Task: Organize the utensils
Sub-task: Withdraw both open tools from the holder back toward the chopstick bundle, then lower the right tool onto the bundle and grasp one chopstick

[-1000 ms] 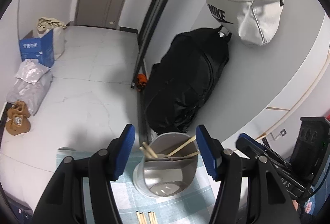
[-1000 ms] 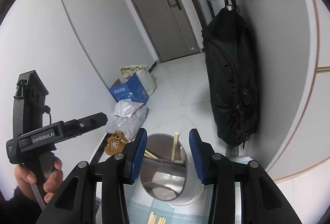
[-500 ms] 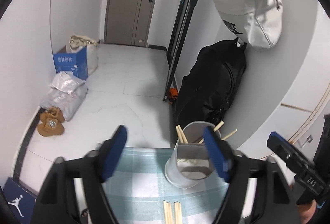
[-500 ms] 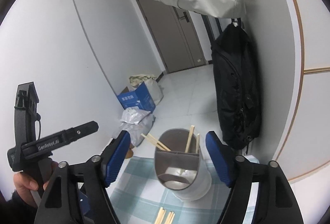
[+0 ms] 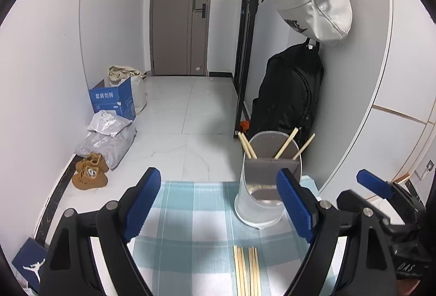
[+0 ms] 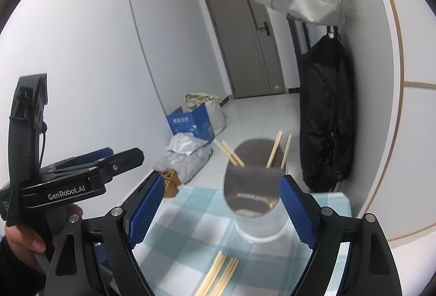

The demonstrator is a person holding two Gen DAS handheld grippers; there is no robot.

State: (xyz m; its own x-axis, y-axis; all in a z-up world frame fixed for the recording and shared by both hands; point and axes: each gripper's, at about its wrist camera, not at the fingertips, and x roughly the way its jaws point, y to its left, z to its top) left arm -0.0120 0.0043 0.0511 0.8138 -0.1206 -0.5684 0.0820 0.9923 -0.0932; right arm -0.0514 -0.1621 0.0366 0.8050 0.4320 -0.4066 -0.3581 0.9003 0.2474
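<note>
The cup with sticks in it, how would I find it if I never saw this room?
Look for the small table with the blue-and-white checked cloth by the wall. At its far end stands a tall, pale grey cup, right in front of a hanging black bag. It is the only upright thing on the cloth, with chopsticks poking out of its top; the other chopsticks lie flat.

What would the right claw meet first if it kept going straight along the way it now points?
Most likely the utensil holder: it stands dead ahead of the open right claw, between its fingers, though how far off is hard to judge.
</note>
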